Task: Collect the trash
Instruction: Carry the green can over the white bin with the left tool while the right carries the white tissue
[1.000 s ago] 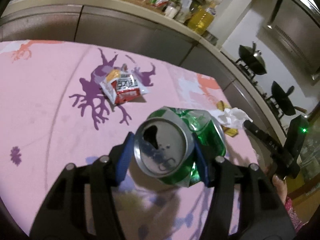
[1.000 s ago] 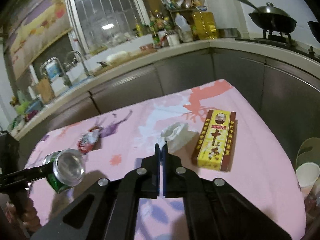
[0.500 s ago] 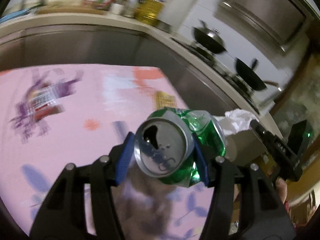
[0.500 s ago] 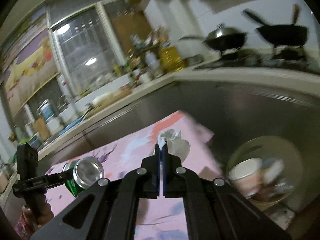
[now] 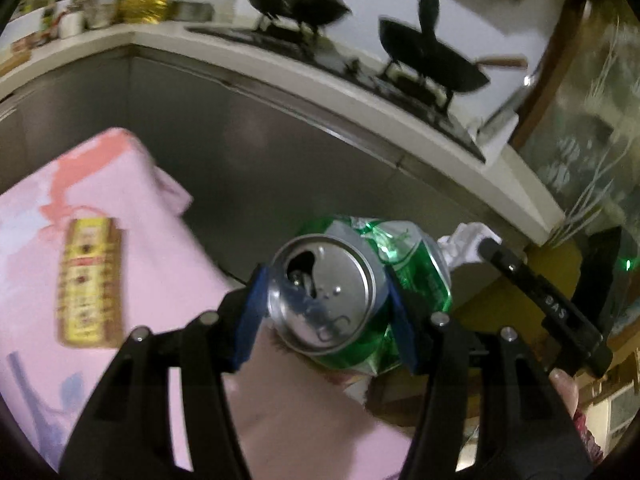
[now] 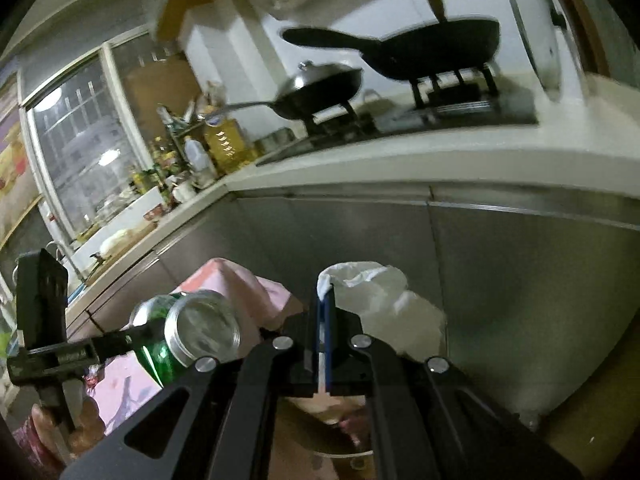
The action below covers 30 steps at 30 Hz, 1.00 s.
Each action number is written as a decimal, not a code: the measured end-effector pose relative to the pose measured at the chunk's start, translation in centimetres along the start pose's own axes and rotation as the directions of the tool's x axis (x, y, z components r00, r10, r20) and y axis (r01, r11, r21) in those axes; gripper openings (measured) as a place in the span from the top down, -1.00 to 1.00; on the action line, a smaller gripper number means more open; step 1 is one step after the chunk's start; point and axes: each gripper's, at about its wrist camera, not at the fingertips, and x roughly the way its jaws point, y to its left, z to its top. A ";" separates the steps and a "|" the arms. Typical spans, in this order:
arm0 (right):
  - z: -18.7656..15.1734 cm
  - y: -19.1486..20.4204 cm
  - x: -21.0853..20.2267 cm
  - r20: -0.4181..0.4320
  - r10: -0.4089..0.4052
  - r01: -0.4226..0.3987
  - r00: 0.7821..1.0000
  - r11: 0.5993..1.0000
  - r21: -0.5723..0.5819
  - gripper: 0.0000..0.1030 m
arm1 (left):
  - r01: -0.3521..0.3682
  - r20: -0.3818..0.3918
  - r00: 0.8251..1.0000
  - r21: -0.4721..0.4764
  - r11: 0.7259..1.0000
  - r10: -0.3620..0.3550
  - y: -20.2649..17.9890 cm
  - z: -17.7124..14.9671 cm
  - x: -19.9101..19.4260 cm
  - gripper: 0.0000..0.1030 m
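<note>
Carry step in hand. Crushed green can [image 5: 360, 288] gripped between jaws of left gripper [image 5: 326, 300], held off pink-clothed counter [image 5: 120, 208] edge. White tissue [image 6: 384, 300] pinched by closed right gripper [image 6: 323, 312]. Bin possibly at 6 o'clock, blurred. Next: both loads positioned over it, jaws opened.

The can [image 5: 360, 292] is shiny green with a silver top. The left hand-held gripper [image 5: 326, 312] is black with blue pads. The right hand-held gripper [image 6: 323, 340] is black with blue pads too. The tissue [image 6: 384, 300] is white. The cloth on the tabletop [image 5: 160, 240] is pink with orange-pink and purple splashes. The box [image 5: 90, 280] is yellow with dark red edges. The two pans [image 6: 440, 46] are black. The cupboard fronts [image 6: 520, 280] are grey, and the oil bottle [image 6: 224, 142] is yellow.
</note>
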 end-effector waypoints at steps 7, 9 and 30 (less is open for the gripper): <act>0.5 -2.9 3.6 -0.020 0.039 -0.038 0.999 0.998 0.053 1.00 | -0.015 -0.104 0.994 0.057 0.998 0.021 -2.4 -1.2 6.2 -0.06; 0.4 -3.1 4.1 -0.025 0.048 -0.046 0.999 0.997 0.057 1.00 | -0.017 -0.126 0.992 0.058 0.998 0.024 -2.6 -1.5 7.4 -0.06; -5.2 -5.0 2.7 -0.177 0.226 -0.162 0.958 0.934 0.319 -0.31 | -0.124 -0.081 0.988 0.066 0.990 0.129 -2.8 -3.3 3.4 -0.51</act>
